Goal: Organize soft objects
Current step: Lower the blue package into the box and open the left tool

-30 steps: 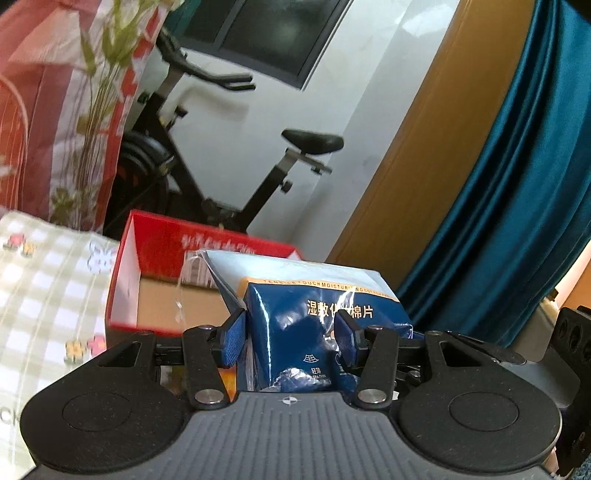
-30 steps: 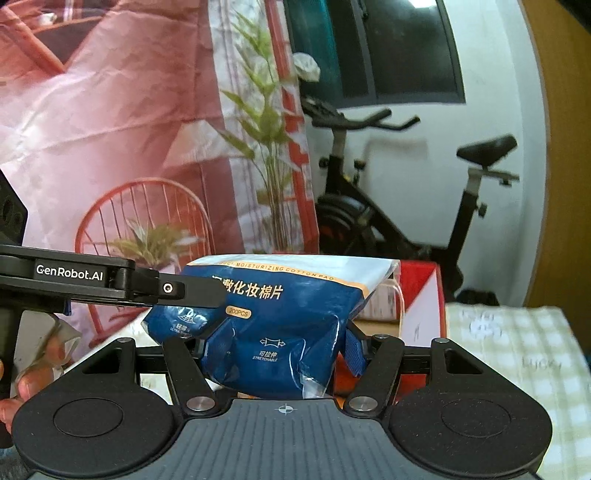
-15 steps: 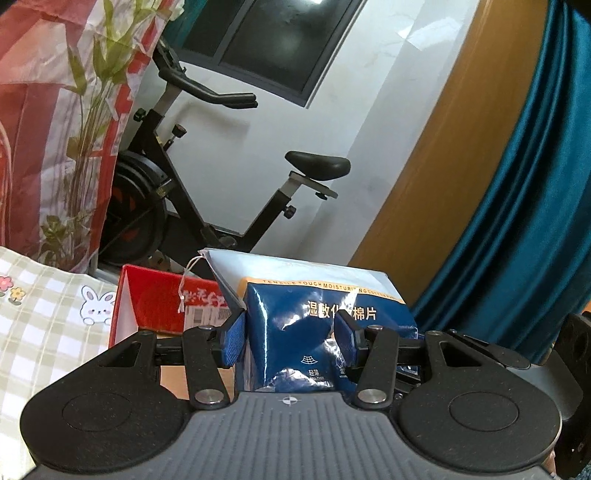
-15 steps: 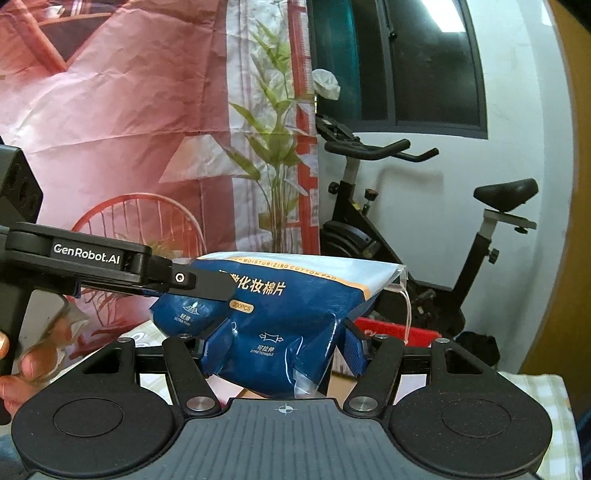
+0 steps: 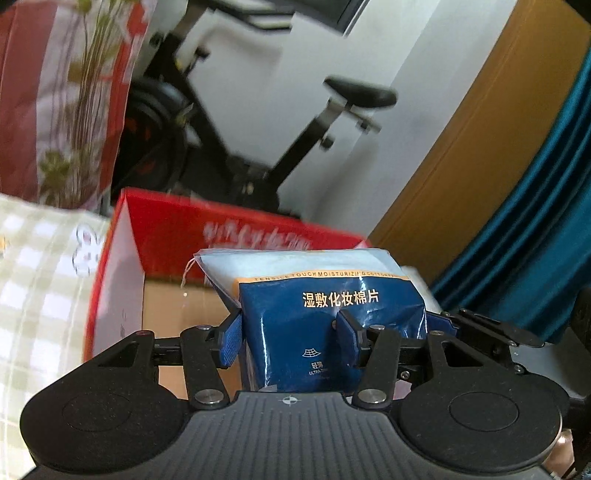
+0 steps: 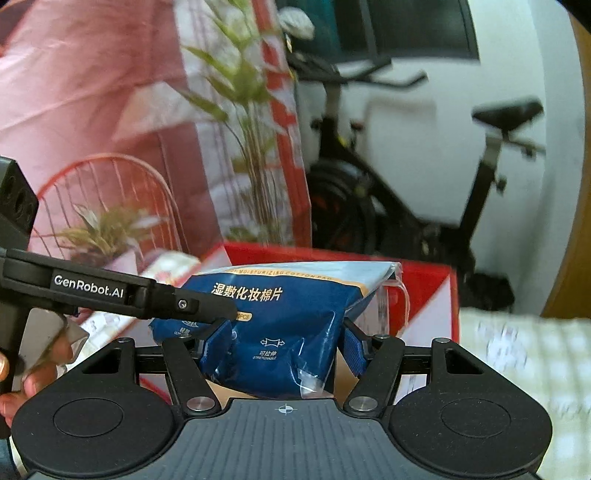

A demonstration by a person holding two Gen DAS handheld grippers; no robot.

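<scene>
the blue packet of cotton pads (image 5: 325, 317) is clenched by the left gripper (image 5: 289, 341) at one end and by the right gripper (image 6: 282, 345) at the other, and is held above the open red box (image 5: 170, 236) on the checked cloth (image 5: 40, 266).

An exercise bike (image 5: 236, 122) is seen far back against a white wall (image 5: 258, 85), its black saddle (image 5: 360, 92) raised to the right. To the left of it a red and white printed sheet (image 6: 92, 92) is hung, on which a plant (image 6: 236, 110) and a wire chair (image 6: 107, 199) are pictured. A dark window (image 6: 417, 29) is set high in the wall above the bike. On the right a wooden panel (image 5: 491, 129) is seen, and beside it a teal curtain (image 5: 535, 240). A green checked cloth (image 5: 33, 288) is spread at the near left.
</scene>
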